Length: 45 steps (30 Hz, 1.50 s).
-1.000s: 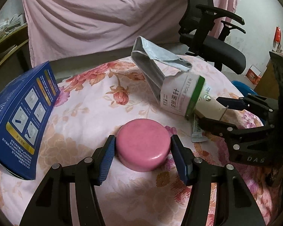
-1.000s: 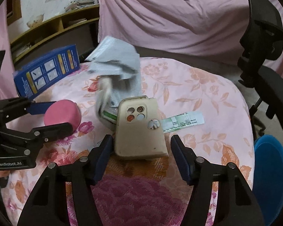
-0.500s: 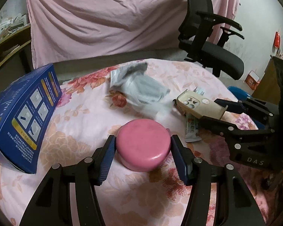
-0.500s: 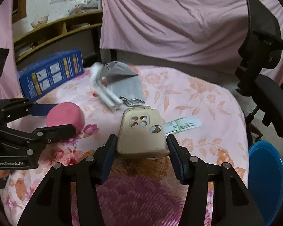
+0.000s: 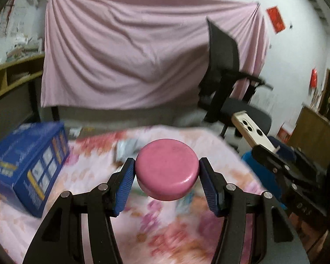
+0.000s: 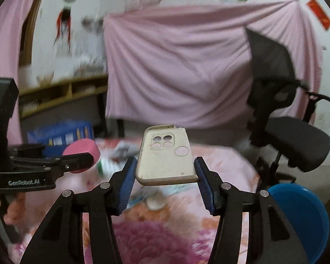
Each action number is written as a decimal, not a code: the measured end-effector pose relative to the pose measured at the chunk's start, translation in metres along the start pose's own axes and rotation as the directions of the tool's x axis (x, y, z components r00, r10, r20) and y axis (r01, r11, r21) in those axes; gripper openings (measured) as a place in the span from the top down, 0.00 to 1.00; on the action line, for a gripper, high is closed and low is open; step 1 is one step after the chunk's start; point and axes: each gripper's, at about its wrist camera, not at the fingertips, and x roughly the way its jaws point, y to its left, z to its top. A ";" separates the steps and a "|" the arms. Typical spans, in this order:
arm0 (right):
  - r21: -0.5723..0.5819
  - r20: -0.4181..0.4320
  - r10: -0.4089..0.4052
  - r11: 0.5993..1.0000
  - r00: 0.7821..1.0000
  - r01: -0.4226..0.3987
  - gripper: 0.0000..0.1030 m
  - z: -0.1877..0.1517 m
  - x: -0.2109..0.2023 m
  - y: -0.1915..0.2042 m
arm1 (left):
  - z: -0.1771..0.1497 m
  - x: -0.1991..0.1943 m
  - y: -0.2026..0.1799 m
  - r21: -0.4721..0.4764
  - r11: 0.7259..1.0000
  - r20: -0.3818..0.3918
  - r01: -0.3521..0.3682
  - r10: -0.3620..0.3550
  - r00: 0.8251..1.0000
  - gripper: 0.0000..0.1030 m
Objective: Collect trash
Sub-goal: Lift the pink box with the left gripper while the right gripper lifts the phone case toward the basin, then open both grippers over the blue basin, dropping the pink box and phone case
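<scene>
My left gripper (image 5: 167, 176) is shut on a round pink puck (image 5: 166, 171) and holds it lifted above the floral table (image 5: 94, 176). It also shows in the right wrist view (image 6: 82, 154). My right gripper (image 6: 165, 173) is shut on a beige phone case (image 6: 165, 156) and holds it above the table; the case also shows in the left wrist view (image 5: 250, 132). Grey crumpled packaging (image 5: 127, 147) and a paper strip (image 6: 151, 194) lie blurred on the table below.
A blue box (image 5: 30, 165) stands at the table's left. A black office chair (image 6: 283, 114) stands to the right. A blue bin (image 6: 301, 215) sits low at the right beside the table. A pink sheet (image 5: 143, 61) hangs behind.
Both grippers have risen off the table with the pink puck and the phone case. The grey packaging that hung off the case has dropped back onto the table.
</scene>
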 end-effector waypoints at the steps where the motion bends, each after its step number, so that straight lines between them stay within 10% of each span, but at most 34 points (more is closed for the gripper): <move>1: 0.009 0.030 -0.012 1.000 0.999 0.011 0.50 0.002 -0.006 -0.004 | 0.005 -0.002 -0.007 0.010 1.000 0.025 0.009 -0.009 1.000 0.49; 16: 0.183 0.313 -0.291 0.952 0.904 0.243 0.50 0.010 -0.103 -0.089 | 0.052 0.009 -0.139 0.272 0.952 0.210 0.139 -0.199 0.957 0.49; 27: 0.379 0.103 -0.421 0.854 0.901 0.356 0.50 -0.020 -0.110 -0.168 | 0.047 0.075 -0.212 0.280 0.926 0.000 0.253 -0.263 0.965 0.49; 45: 0.575 -0.149 -0.316 0.743 0.937 0.343 0.49 -0.065 -0.094 -0.228 | 0.020 0.137 -0.256 0.261 0.923 -0.235 0.281 -0.222 0.946 0.49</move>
